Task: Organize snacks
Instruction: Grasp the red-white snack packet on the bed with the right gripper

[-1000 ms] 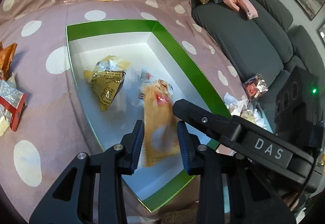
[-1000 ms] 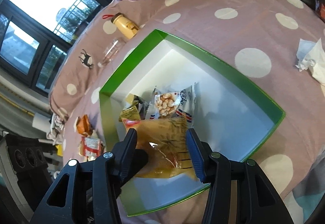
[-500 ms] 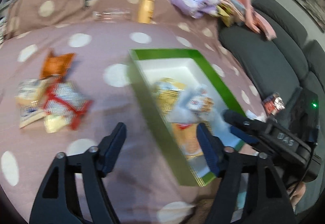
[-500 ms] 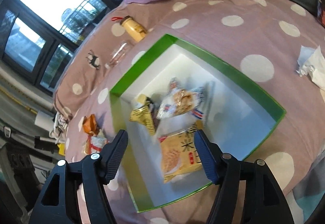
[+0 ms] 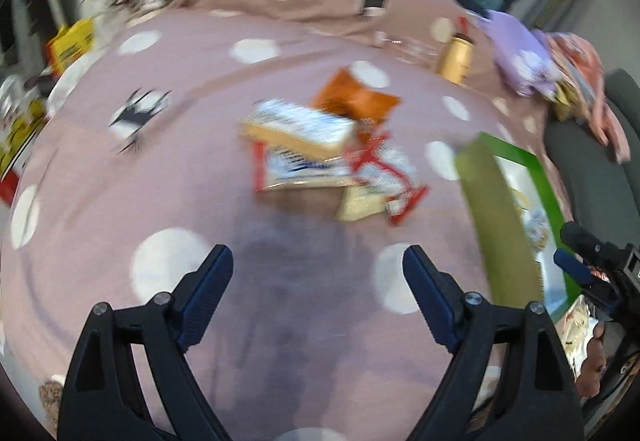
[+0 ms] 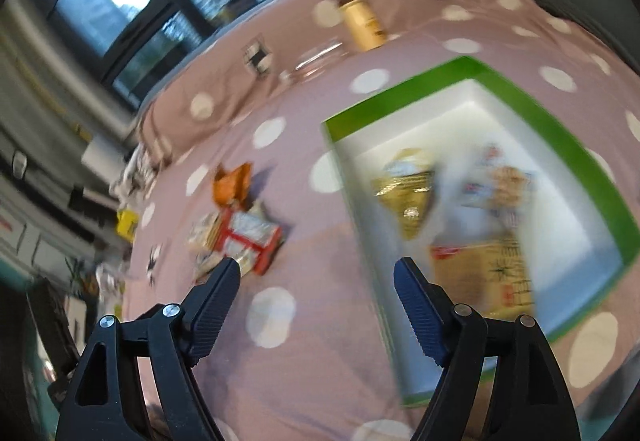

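Observation:
A pile of loose snack packets (image 5: 320, 157) lies on the pink polka-dot cover, with an orange packet (image 5: 352, 99) at its far side; the pile also shows in the right wrist view (image 6: 240, 237). The green-rimmed white box (image 6: 400, 103) holds a gold packet (image 6: 408, 201), an orange packet (image 6: 488, 273) and a white one (image 6: 504, 181). In the left wrist view the box's green wall (image 5: 496, 217) is at the right. My left gripper (image 5: 318, 269) is open and empty, short of the pile. My right gripper (image 6: 318, 281) is open and empty over the box's left wall.
A yellow bottle (image 5: 454, 59) and a clear bottle (image 6: 316, 59) lie at the far side of the cover. Purple and pink clothes (image 5: 520, 57) are heaped by the grey sofa (image 5: 588, 169). Yellow boxes (image 5: 70, 45) sit at the far left.
Both grippers opened and let go of the orange packet, which now lies in the box. Both swung left; the left one now faces the loose pile.

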Available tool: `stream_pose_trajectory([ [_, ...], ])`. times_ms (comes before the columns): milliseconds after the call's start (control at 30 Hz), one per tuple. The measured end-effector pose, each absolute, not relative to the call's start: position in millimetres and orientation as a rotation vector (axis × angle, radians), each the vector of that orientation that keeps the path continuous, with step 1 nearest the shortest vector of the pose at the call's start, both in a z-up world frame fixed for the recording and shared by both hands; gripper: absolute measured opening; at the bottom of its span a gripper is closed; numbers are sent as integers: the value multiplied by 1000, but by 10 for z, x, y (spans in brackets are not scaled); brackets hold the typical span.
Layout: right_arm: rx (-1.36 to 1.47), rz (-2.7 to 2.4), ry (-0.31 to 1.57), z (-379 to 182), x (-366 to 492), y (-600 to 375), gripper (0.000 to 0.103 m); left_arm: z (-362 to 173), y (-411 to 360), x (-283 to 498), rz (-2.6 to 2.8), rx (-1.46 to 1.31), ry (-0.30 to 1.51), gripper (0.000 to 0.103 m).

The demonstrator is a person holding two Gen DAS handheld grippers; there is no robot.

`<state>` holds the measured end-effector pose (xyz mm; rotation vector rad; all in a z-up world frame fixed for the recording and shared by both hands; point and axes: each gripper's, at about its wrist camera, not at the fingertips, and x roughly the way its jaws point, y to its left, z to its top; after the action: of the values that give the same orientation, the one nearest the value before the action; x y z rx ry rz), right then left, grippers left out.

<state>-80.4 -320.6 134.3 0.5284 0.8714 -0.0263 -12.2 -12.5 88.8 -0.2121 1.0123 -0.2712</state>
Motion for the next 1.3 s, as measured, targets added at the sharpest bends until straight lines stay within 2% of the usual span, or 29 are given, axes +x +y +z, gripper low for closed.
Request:
stream_pose_trajectory([
  [333, 314, 111, 1063, 1064, 209, -2272, 80, 673, 360, -227, -210, -298, 1062, 87],
  [467, 145, 141, 1146, 890, 624, -1996, 80, 660, 409, -291, -225, -302, 1064, 87],
  [767, 76, 178, 1264, 572, 898, -1939, 79, 600, 431, -339, -239, -310, 1080, 87],
  [900, 83, 154, 1214, 632, 741, -2019, 42, 590, 396, -337, -244, -307, 1082, 87],
  [1000, 158, 193, 1202, 706, 596, -2141, 26, 585, 364, -331, -247, -302, 1089, 87],
  [1100, 181, 216, 1168, 775, 415, -2170, 22, 577, 323, -328, -253, -302, 1092, 87],
  [1300, 288, 283, 1138, 883, 49, -2162, 20, 556, 246, -323, -260, -294, 1105, 87],
])
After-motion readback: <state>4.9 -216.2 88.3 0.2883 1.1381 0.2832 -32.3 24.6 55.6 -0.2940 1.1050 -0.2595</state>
